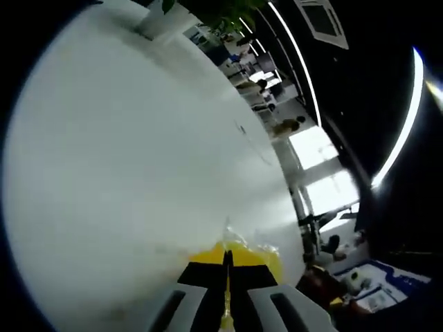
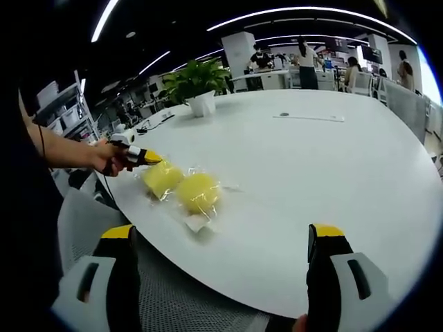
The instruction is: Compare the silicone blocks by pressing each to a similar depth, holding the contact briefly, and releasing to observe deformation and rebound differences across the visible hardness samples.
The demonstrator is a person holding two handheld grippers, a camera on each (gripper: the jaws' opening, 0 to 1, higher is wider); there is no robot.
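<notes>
Each claw has black jaws on pale grey housings: the right claw [image 2: 221, 252] has yellow-tipped jaws; the left claw [image 1: 227, 266] shows slotted housings. A thin dark cable [image 2: 43, 147] crosses the person's forearm at left.

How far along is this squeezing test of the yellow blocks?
Early or midway, as far as one moment shows. In hand: the left gripper presses its shut jaws against the nearer-to-it yellow block on the white table. Left: the second yellow block, untouched now. The right gripper waits open, off the table.
</notes>
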